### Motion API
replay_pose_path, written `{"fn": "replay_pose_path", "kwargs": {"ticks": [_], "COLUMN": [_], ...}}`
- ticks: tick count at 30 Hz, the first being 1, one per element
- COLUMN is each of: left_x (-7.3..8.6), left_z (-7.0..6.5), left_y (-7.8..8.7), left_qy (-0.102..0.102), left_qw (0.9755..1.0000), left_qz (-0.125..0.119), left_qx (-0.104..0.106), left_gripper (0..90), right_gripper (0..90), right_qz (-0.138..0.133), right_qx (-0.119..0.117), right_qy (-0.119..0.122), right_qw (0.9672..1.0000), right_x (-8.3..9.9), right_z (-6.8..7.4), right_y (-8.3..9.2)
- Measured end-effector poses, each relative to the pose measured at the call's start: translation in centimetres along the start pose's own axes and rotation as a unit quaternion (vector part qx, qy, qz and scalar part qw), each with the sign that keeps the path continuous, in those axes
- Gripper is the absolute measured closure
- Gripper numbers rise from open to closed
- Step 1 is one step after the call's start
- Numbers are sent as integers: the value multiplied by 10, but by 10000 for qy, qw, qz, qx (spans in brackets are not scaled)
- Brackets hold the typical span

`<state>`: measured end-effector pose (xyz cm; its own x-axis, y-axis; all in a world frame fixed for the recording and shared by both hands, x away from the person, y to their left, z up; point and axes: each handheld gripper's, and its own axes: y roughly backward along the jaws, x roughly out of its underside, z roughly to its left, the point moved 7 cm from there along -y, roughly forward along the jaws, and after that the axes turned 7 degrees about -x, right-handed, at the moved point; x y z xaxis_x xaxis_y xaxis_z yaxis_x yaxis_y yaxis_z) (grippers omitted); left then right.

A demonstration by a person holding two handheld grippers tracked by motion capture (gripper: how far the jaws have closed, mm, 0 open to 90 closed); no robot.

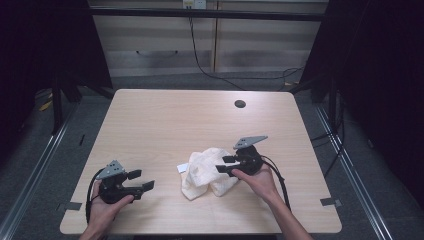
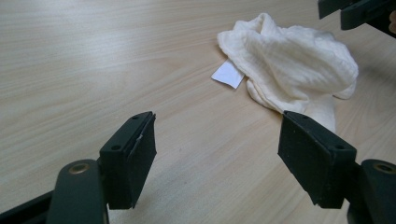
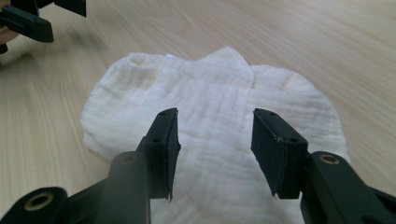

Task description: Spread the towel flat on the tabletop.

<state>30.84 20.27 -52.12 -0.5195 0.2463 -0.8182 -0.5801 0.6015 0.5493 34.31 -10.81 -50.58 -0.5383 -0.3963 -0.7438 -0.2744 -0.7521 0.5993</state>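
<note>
Cloth [image 1: 207, 172] lies crumpled in a loose heap on the table [image 1: 165, 120], near the front edge, a bit right of centre. Cream-white, crinkly gauze-type weave w/ fine ribbing, soft folds piled over each other; no flat edge or corner laid out anywhere. A small white tag [image 1: 182, 168] pokes out at its left side, lying flat on the wood.

Progress: judging by this, work on the cloth is at the very start. Nothing spread, nothing folded, no corner picked up yet. What's left looks like nearly everything: get a hold, lift or pull it open, then whatever shaping follows.

Right tool [image 1: 226, 164] is over the cloth's right part, jaws part-open, straddling the fabric; in the right gripper view the pads [image 3: 164, 144] stand apart above the weave w/ cloth seen between them, not pinched. So no grip yet, though it looks poised for one.

Left tool [image 1: 141, 181] sits off to the left, well apart from the cloth, jaws wide open, nothing between them but bare table. Left hand [image 1: 105, 205] rests low near the front edge.

Beyond that: round hole [image 1: 240, 104] in the table toward the far side.
</note>
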Motion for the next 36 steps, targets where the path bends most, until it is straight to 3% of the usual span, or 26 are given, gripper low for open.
{"fn": "replay_pose_path", "kwargs": {"ticks": [8, 11, 13, 14, 17, 28, 30, 36], "left_x": [-1, -1, -2, -2, -2, -1, -1, -1], "left_z": [-1, -1, -1, -1, 0, -1, 0, -2], "left_y": [2, 2, 2, 2, 1, -1, -2, -2], "left_qy": [-36, -44, -46, -44, -50, -68, 4, -40], "left_qw": [10000, 10000, 10000, 10000, 10000, 10000, 10000, 10000], "left_qz": [-47, -43, -48, -46, -40, 41, 79, 67], "left_qx": [-22, -21, -19, -17, -16, -47, -5, 48], "left_gripper": [275, 275, 275, 275, 275, 297, 303, 285], "right_gripper": [470, 551, 602, 707, 780, 790, 789, 789], "right_qz": [431, 693, 688, 712, 740, 602, 599, 539], "right_qx": [-83, 6, 11, -7, 37, 173, 209, 273], "right_qy": [-41, 72, 152, 135, 123, -145, -191, -299], "right_qw": [9990, 9976, 9975, 9974, 9972, 9979, 9978, 9977], "right_x": [17, 26, 26, 28, 28, 31, 32, 34], "right_z": [1, 2, 2, 3, 1, -16, -19, -28], "right_y": [-27, -36, -36, -35, -34, -24, -21, -14]}}
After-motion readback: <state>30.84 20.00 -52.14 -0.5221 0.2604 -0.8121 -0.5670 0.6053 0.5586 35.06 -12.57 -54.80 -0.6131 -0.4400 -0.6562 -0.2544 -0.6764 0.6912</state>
